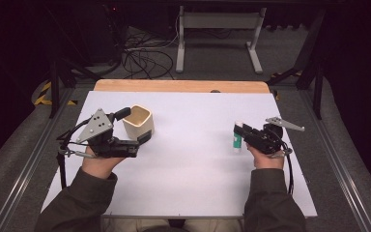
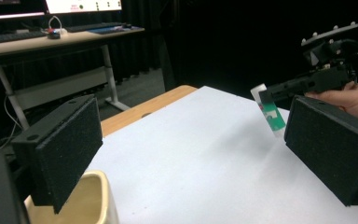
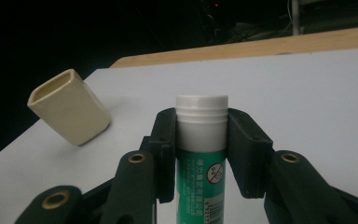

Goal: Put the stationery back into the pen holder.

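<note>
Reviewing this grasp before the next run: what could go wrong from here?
1. The right gripper clamps the glue stick just below its cap; it may pivot or slip.
2. The left gripper is open around the cup; one jaw hangs over its rim, so closing may tip it.

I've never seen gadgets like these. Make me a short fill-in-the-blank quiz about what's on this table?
1. The right gripper is clamped on a green and white ____.
2. The left gripper has its jaws open on either side of a cream-coloured ____.
3. Both things are over a ____ sheet covering the table.

Missing words: glue stick; cup; white
</note>
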`<state>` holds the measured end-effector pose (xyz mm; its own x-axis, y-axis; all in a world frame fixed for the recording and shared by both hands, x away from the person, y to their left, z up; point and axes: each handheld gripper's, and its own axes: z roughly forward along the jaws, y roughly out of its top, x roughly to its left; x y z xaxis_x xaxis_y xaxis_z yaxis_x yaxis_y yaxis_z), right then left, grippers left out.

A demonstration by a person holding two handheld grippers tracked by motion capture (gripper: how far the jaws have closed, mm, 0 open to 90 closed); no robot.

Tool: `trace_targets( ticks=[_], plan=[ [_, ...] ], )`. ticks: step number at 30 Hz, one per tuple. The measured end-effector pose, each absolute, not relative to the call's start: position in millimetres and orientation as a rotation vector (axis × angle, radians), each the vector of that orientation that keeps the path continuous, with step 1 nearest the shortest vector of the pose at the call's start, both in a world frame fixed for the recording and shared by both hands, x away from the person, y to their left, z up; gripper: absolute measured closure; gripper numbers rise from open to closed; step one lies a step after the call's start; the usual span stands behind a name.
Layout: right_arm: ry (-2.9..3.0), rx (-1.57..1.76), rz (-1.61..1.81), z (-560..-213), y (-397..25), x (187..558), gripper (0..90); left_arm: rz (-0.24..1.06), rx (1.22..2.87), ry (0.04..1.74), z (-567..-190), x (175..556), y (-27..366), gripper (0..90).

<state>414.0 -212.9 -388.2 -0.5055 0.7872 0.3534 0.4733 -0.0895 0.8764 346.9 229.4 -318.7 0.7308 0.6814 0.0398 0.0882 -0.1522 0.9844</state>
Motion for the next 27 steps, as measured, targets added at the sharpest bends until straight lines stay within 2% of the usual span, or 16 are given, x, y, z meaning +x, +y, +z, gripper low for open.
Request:
trace_targets(
  ticks=[14, 27],
  plan=[
    [1.900, 1.190, 1.744, -376.7, -204.2, 409.0, 65.8, 0.550, 1.684, 0.620, -331.1, 346.4, 206.1, 4.8],
    [1.907, 0.979, 1.759, -346.2, -182.5, 399.0, 65.7, 0.498, 1.685, 0.628, -344.9, 349.7, 182.6, 4.9]
  ],
)
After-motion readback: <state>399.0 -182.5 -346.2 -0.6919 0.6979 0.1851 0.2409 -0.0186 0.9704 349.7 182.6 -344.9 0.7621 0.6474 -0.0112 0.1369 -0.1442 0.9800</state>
